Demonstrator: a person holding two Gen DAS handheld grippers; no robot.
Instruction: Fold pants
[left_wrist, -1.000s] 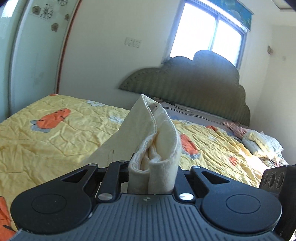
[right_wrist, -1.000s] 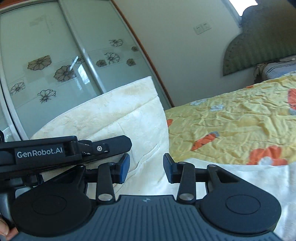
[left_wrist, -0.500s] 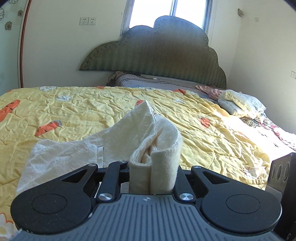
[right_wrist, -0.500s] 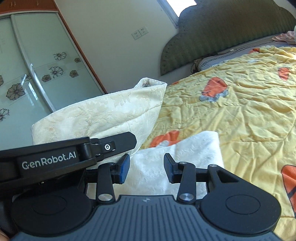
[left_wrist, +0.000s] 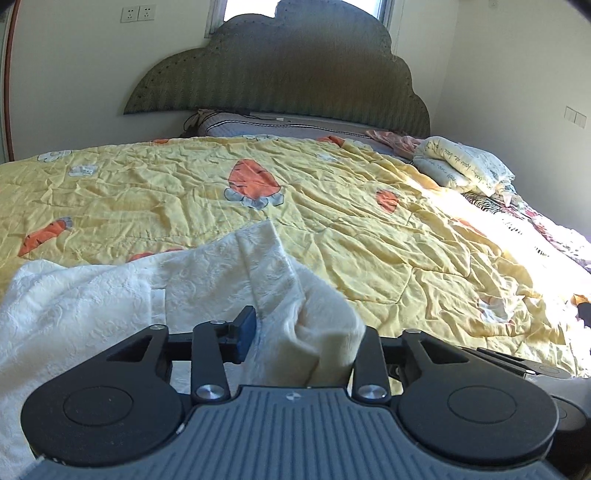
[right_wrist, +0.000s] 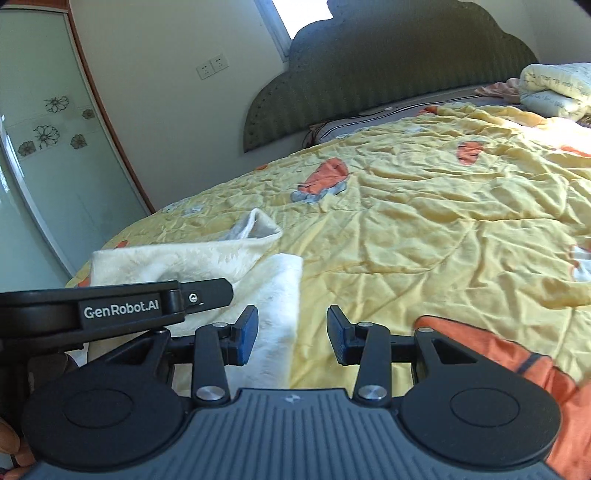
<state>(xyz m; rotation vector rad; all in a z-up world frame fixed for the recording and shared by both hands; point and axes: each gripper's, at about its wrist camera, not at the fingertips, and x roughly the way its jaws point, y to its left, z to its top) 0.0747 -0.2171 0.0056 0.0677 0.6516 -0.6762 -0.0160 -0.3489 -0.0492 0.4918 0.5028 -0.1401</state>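
**Cream pants draped on a quilted bed, one bunch lying between the left fingers**

Surroundings. A rolled cream blanket (left_wrist: 463, 166) is lying at the far right corner of the bed, with a pink cloth (left_wrist: 391, 139) just beside it and striped fabric (left_wrist: 487, 201) trailing down the right edge. A grey striped pillow (left_wrist: 280, 127) is sitting against the scalloped green headboard (left_wrist: 280, 70). Nothing is standing between either gripper and the pants; in the right wrist view the black body of the left gripper (right_wrist: 122, 310) is crossing the lower left, covering part of the cloth.

Surface and room. A wrinkled yellow quilt (left_wrist: 332, 229) printed with orange carrots is covering the bed. Pale walls are carrying wall sockets (left_wrist: 138, 14), a window is showing above the headboard, and a glass wardrobe door (right_wrist: 48, 177) with flower decals is standing at the left side.

Task object. The pants (left_wrist: 110, 295) are lying on the near left part of the quilt, partly folded over. A thick bunch of cloth is rising into the left gripper (left_wrist: 301, 343); the blue left pad is showing apart from the cloth, and whether the jaws are clamping cannot be told. The right gripper (right_wrist: 291, 336) is hovering with its fingers spread wide and holding nothing, over the right edge of the pants (right_wrist: 273, 295), where cloth meets quilt.
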